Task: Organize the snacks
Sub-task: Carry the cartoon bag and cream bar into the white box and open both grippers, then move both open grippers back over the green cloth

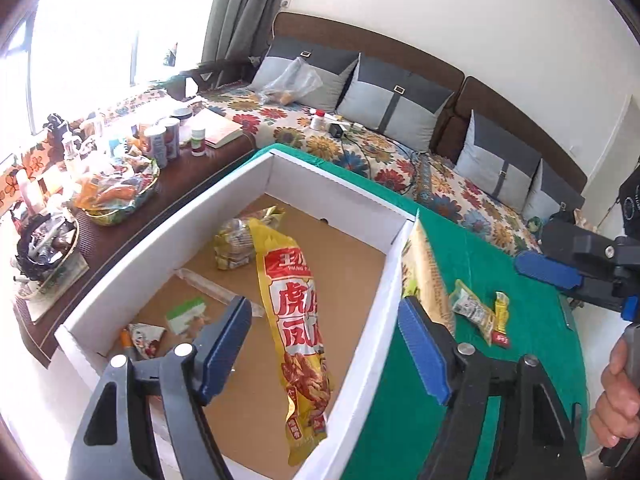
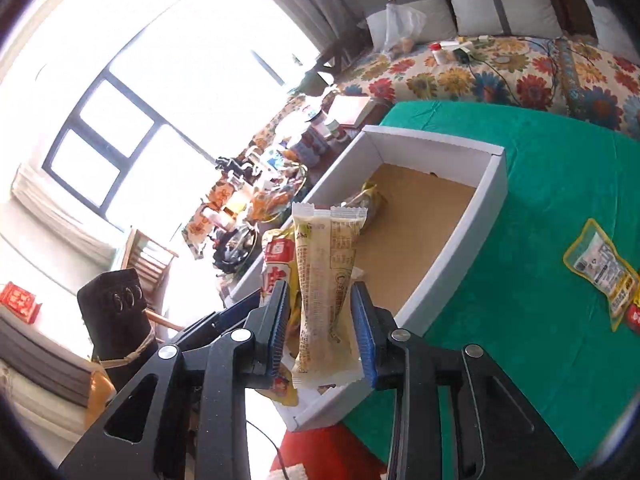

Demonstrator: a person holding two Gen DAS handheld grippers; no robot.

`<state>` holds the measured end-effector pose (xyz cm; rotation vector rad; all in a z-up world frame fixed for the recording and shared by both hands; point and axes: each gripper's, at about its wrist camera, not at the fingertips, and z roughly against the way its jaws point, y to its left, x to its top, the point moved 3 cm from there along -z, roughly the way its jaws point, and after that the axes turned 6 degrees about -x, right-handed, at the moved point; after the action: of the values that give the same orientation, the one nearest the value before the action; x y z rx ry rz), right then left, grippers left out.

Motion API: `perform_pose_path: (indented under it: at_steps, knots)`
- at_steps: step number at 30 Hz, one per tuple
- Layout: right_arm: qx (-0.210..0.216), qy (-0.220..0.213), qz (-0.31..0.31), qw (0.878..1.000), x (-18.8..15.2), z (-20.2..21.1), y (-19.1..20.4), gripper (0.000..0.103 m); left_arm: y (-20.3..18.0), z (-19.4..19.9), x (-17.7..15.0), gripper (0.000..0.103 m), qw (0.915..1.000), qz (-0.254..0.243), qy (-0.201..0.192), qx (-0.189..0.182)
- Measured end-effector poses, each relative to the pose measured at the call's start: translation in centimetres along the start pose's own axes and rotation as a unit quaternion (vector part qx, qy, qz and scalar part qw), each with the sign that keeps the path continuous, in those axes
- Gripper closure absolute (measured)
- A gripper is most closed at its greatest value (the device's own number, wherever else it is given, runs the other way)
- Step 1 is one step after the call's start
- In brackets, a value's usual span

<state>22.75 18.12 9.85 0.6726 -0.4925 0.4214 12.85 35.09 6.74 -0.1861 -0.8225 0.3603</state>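
A white cardboard box (image 1: 340,184) (image 2: 440,140) with a brown floor stands on green cloth. My left gripper (image 1: 324,346) is open above it. A long yellow-and-red snack bag (image 1: 296,320) (image 2: 276,256) hangs loose between the spread pads, touching neither. My right gripper (image 2: 322,330) (image 1: 576,288) is open too. A beige packet (image 2: 326,292) (image 1: 424,272) floats upright in front of it, over the box's right wall and clear of the fingers. Inside the box lie a yellowish bag (image 1: 236,244), a clear tube (image 1: 216,288) and small packets (image 1: 186,312).
Small yellow packets (image 1: 472,308) (image 2: 604,272) lie on the green cloth (image 1: 520,360) right of the box. A dark side table (image 1: 192,172) left of it carries cans, bottles and baskets. A floral sofa (image 1: 360,136) runs behind. A person's hand (image 1: 616,392) holds the right gripper.
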Motion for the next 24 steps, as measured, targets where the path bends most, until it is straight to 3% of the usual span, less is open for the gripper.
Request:
perform_pose_path:
  at_steps: [3, 5, 8, 10, 13, 15, 18, 21, 22, 24]
  knots:
    - [-0.023, -0.04, 0.026, 0.999, 0.0, 2.0, 0.4, 0.035, 2.8, 0.2, -1.0, 0.024, 0.9982, -0.015, 0.003, 0.058]
    - [-0.05, -0.059, 0.035, 0.996, -0.6, 3.3, -1.9, 0.033, 3.7, 0.0, -2.5, 0.023, 0.9986, -0.001, 0.003, 0.053]
    - [-0.141, -0.07, 0.048, 0.986, -2.4, 4.4, -8.0, 0.029, 2.5, -1.7, -4.7, 0.022, 0.9992, 0.019, 0.024, 0.025]
    - [-0.217, -0.051, 0.05, 0.974, -4.1, 4.0, -14.3, 0.029, -0.9, -3.1, -5.9, 0.022, 0.9992, 0.007, 0.04, -0.006]
    - [-0.327, -0.01, 0.027, 0.945, -8.8, 4.7, -24.3, 0.029, -7.9, -5.0, -7.6, 0.021, 0.9956, -0.04, 0.064, -0.056]
    - [-0.377, 0.016, -0.012, 0.926, -12.8, 6.2, -30.3, 0.029, -12.7, -6.9, -9.3, 0.012, 0.9898, -0.076, 0.087, -0.084]
    - [-0.426, 0.029, -0.07, 0.902, -18.2, 9.1, -37.0, 0.029, -19.2, -10.7, -12.5, 0.01, 0.9779, -0.121, 0.129, -0.111]
    - [-0.464, 0.019, -0.109, 0.879, -22.4, 11.7, -40.6, 0.029, -24.0, -15.4, -16.4, 0.01, 0.9652, -0.161, 0.17, -0.117]
    - [-0.453, -0.011, -0.119, 0.884, -23.2, 12.7, -41.0, 0.028, -25.1, -16.9, -17.5, 0.01, 0.962, -0.17, 0.183, -0.111]
    - [-0.463, -0.045, -0.131, 0.876, -24.1, 13.9, -41.4, 0.026, -26.8, -19.9, -19.6, 0.01, 0.9566, -0.183, 0.203, -0.101]
